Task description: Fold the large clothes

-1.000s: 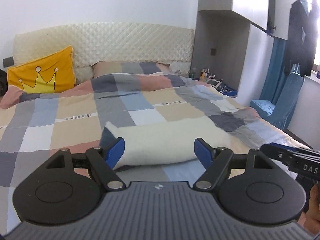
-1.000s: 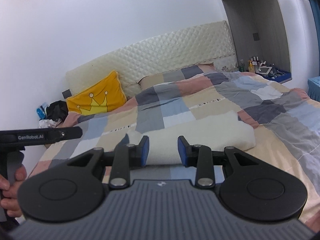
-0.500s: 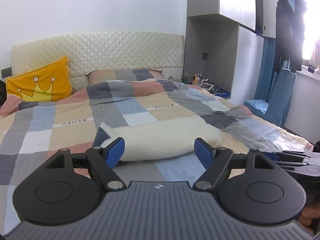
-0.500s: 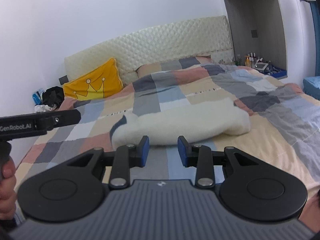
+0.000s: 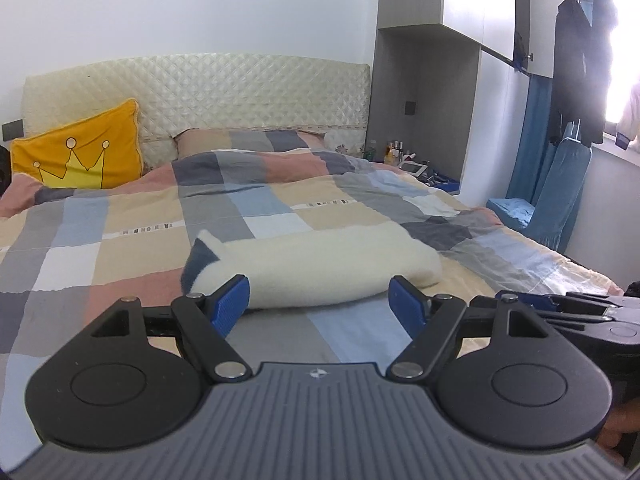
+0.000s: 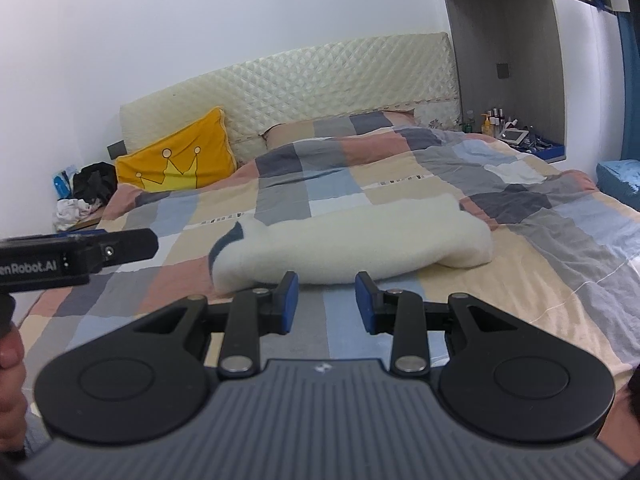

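Observation:
A cream fleece garment (image 5: 320,268) with a dark blue edge lies folded into a long bundle across the checked bed cover (image 5: 132,240). My left gripper (image 5: 320,300) hangs just short of the bundle's near side, jaws wide open with nothing between them. In the right wrist view the same bundle (image 6: 352,244) lies ahead of my right gripper (image 6: 327,294), whose blue pads stand a narrow gap apart and hold nothing. The left gripper's body (image 6: 72,256) shows at that view's left edge, held by a hand.
A yellow crown cushion (image 5: 80,156) leans on the quilted headboard (image 5: 200,92). Bottles and small items fill a bedside nook (image 5: 416,164) at the right. Dark clothes (image 5: 580,68) hang by the window above a blue chair (image 5: 548,200). A clothes pile (image 6: 88,196) sits left of the bed.
Both grippers drew back from the bed and sank a little over the first half second, so the bundle sits farther ahead. Neither jaw gap has changed.

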Tool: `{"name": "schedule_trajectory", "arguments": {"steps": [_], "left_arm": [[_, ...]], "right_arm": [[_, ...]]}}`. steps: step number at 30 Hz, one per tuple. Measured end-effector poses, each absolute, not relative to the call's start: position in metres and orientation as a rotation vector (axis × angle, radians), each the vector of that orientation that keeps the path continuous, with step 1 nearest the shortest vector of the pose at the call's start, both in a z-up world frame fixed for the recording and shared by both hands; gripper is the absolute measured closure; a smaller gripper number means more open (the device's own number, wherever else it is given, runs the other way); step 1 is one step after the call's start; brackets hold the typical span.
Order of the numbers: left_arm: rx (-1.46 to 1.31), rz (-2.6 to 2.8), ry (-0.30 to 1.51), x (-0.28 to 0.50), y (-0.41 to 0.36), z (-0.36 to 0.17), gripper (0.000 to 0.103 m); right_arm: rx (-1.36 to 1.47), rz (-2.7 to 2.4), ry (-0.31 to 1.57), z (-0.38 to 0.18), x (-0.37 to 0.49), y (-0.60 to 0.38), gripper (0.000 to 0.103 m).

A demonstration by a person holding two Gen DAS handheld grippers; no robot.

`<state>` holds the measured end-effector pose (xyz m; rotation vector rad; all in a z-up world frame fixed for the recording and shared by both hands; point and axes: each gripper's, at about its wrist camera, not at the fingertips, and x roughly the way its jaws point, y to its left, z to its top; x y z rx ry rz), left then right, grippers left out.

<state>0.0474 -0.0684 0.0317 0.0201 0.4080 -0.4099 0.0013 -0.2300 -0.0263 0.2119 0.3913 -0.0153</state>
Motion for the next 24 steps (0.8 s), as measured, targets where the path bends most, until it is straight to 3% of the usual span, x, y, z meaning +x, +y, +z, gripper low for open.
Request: {"name": "schedule_trajectory", "arguments": {"steps": [24], "left_arm": [[-0.006, -0.376, 0.425, 0.057, -0.066, 0.018, 0.020]], "right_arm": [[0.195, -0.038, 0.374, -0.024, 0.001, -0.231, 0.067]]}}
